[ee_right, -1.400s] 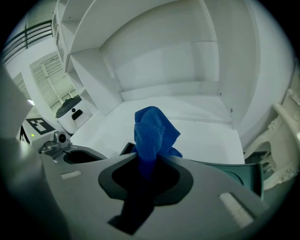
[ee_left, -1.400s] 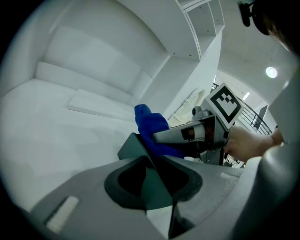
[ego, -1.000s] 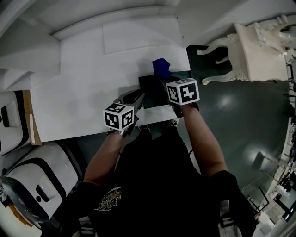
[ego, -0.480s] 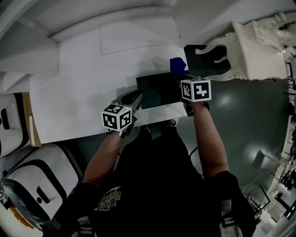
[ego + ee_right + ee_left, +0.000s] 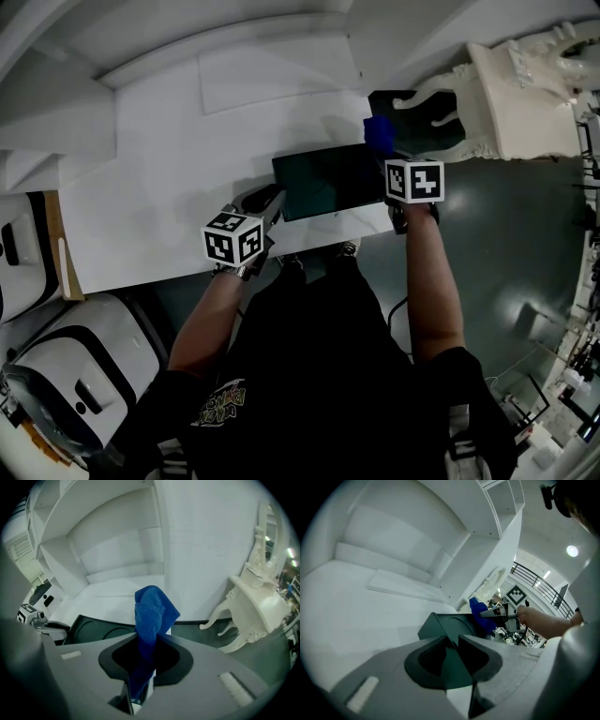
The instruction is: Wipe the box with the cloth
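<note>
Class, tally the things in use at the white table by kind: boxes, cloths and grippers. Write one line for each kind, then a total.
Boxes: 1, the dark box
Cloths: 1, the blue cloth
Grippers: 2, the left gripper shut on the box's corner, the right gripper shut on the cloth
Total: 4

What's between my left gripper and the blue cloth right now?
The dark box, in the head view: the left gripper grips its left side and the cloth is at its far-right corner.

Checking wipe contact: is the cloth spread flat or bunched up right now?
Bunched. The blue cloth stands up as a crumpled wad pinched between the jaws of the right hand-held gripper, not spread over the box.
</note>
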A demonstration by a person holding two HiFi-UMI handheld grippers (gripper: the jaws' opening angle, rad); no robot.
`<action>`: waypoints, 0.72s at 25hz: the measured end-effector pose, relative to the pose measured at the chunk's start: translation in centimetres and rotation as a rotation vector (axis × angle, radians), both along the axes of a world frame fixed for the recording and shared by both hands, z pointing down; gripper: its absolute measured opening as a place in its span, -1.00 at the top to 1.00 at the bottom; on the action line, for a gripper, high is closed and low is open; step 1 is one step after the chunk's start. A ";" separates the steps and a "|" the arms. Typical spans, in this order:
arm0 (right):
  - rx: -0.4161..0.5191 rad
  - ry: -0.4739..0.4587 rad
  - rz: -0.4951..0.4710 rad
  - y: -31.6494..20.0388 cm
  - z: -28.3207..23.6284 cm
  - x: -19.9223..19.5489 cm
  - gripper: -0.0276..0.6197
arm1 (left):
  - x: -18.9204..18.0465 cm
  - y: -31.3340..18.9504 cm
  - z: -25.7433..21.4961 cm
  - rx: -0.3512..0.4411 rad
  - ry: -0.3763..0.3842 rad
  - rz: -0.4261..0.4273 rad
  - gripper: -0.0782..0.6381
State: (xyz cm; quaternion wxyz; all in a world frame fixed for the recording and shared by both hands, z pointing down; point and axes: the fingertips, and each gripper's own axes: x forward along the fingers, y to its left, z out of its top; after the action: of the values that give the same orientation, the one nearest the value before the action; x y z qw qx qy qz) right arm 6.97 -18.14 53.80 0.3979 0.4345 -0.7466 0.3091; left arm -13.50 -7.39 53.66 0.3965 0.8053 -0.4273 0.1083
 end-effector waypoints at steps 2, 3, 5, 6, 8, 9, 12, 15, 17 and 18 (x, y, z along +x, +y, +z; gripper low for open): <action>-0.004 -0.001 -0.003 0.0 0.0 0.0 0.63 | 0.0 0.0 0.0 0.000 0.001 -0.001 0.52; -0.001 0.004 -0.005 0.0 0.0 0.0 0.63 | 0.0 0.0 0.0 0.001 0.001 0.000 0.52; 0.003 0.004 -0.003 0.0 0.1 -0.1 0.63 | 0.0 0.0 0.1 0.000 0.002 -0.001 0.52; 0.005 0.000 0.000 0.0 0.1 -0.1 0.63 | 0.0 0.0 0.1 0.000 0.002 -0.001 0.52; 0.011 -0.009 0.006 0.0 0.1 -0.1 0.63 | 0.0 0.0 0.1 0.000 0.001 -0.001 0.52; 0.017 -0.010 0.009 -0.1 0.1 -0.1 0.63 | 0.0 -0.1 0.1 0.001 0.000 -0.001 0.52; 0.044 -0.011 0.020 0.1 0.0 -0.1 0.63 | 0.0 0.0 0.1 0.001 -0.001 -0.002 0.52; 0.071 -0.027 0.031 0.3 -0.3 -0.3 0.63 | 0.0 0.0 0.1 0.001 -0.001 -0.003 0.52; 0.087 -0.057 0.027 0.6 -0.7 -0.8 0.63 | 0.0 0.0 0.1 0.002 -0.002 -0.003 0.52; 0.094 -0.075 0.019 0.8 -1.1 -1.2 0.63 | 0.0 0.0 0.1 0.003 -0.002 -0.003 0.52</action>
State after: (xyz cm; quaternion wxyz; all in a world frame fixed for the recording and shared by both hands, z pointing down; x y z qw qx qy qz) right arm 5.76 -17.31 52.74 0.3459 0.4479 -0.7704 0.2936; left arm -13.51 -7.39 53.76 0.3950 0.8051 -0.4292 0.1079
